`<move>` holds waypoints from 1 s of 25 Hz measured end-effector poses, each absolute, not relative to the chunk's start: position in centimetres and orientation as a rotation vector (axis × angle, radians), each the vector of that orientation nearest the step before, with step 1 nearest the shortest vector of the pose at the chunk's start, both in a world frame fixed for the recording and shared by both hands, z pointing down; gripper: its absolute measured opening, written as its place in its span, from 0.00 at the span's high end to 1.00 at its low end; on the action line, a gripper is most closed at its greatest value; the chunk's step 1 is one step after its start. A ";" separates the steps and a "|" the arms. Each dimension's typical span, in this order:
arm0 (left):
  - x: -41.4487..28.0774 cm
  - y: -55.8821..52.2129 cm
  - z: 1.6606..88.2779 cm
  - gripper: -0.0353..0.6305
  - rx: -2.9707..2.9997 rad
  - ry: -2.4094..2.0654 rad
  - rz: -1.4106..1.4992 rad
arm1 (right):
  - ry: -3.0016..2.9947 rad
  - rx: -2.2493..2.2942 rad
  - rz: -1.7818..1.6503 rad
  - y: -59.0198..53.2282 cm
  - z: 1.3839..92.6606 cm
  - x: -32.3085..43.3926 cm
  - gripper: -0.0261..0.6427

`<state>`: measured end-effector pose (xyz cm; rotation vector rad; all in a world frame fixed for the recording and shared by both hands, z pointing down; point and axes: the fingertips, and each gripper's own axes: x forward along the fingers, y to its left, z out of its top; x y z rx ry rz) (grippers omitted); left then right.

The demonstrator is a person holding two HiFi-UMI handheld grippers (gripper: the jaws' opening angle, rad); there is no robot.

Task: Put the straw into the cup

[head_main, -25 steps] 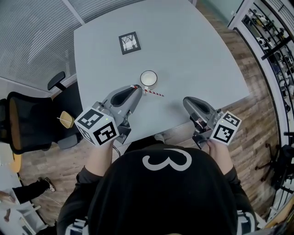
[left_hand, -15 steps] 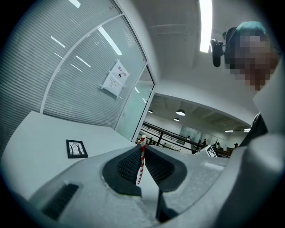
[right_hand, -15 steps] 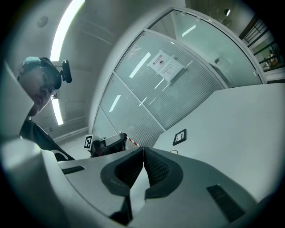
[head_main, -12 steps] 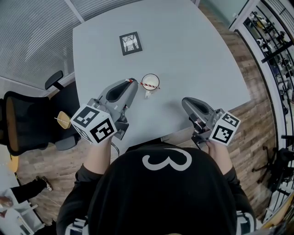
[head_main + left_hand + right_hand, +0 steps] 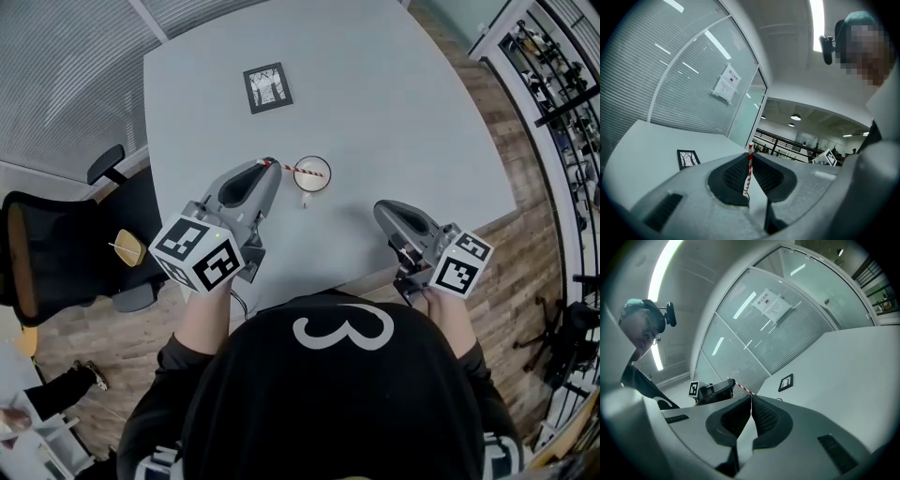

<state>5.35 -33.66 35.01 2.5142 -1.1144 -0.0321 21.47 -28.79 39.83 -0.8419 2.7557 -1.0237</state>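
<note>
A white cup stands on the grey table. My left gripper is shut on one end of a red-and-white striped straw, which sticks out to the right, roughly level, across the cup's mouth. In the left gripper view the straw stands pinched between the pads, and the cup is hidden there. My right gripper is shut with nothing in it, off to the cup's right and nearer the table's front edge. From the right gripper view the left gripper and the straw show beyond the closed right gripper.
A black-framed picture card lies flat farther back on the table; it also shows as the card and the card. A black chair stands left of the table. Shelving lines the right side.
My left gripper has carried the straw away from me; the straw, earlier on the near side of the cup, now lies over its mouth. The right gripper has barely shifted.
</note>
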 end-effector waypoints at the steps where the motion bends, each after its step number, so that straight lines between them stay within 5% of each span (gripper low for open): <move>1: 5.3 -33.9 35.4 0.90 2.508 -1.114 -0.028 | 2.754 -0.846 -1.028 -29.0 40.0 21.4 0.94; 25: 5.7 -36.4 42.5 0.89 2.408 -1.080 0.085 | 2.726 -0.920 -1.146 -30.1 43.0 21.9 0.94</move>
